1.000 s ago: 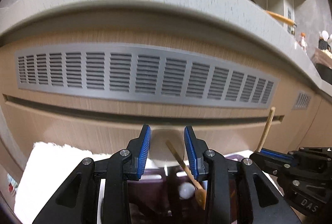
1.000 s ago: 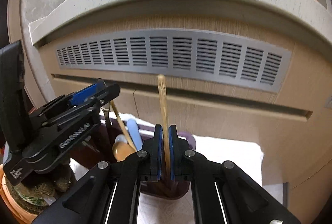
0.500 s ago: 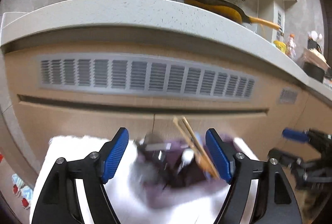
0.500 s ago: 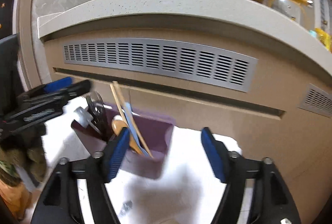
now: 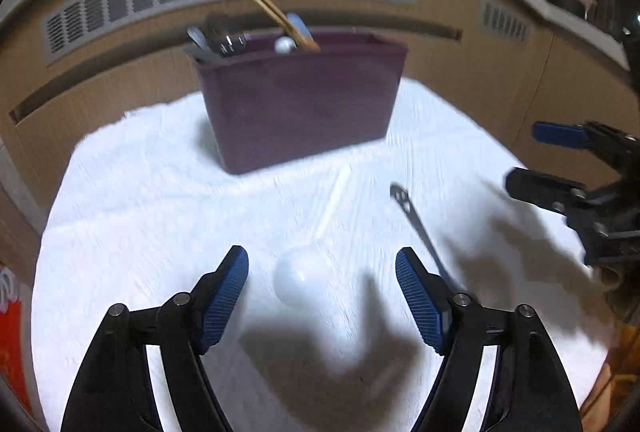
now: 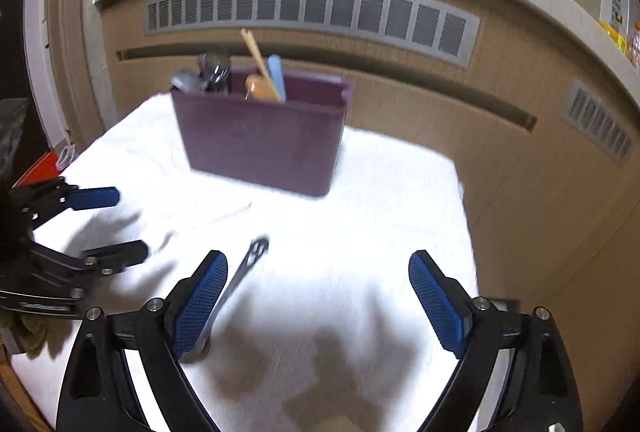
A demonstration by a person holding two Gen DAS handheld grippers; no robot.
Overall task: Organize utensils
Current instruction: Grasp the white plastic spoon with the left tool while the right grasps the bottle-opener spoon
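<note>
Closing on the smooth white plastic ladle-shaped spoon (image 5: 304, 272) could go badly, I judge, because its rounded, glossy bowl may squirt out from the ribbed blue pads of the left gripper (image 5: 322, 296), whose jaws have just been closing a little yet stand wide and empty around it. Beside it on the nubbly white towel (image 5: 140, 216), the thin flat grey metal utensil with a pierced end (image 6: 244, 272) lies against the left pad of the right gripper (image 6: 318, 300), its jaws just opening, wide and empty, and might skid or snag the cloth. Both lie short of the matte maroon rectangular plastic holder (image 5: 300, 104), already crowded with utensils.
</note>
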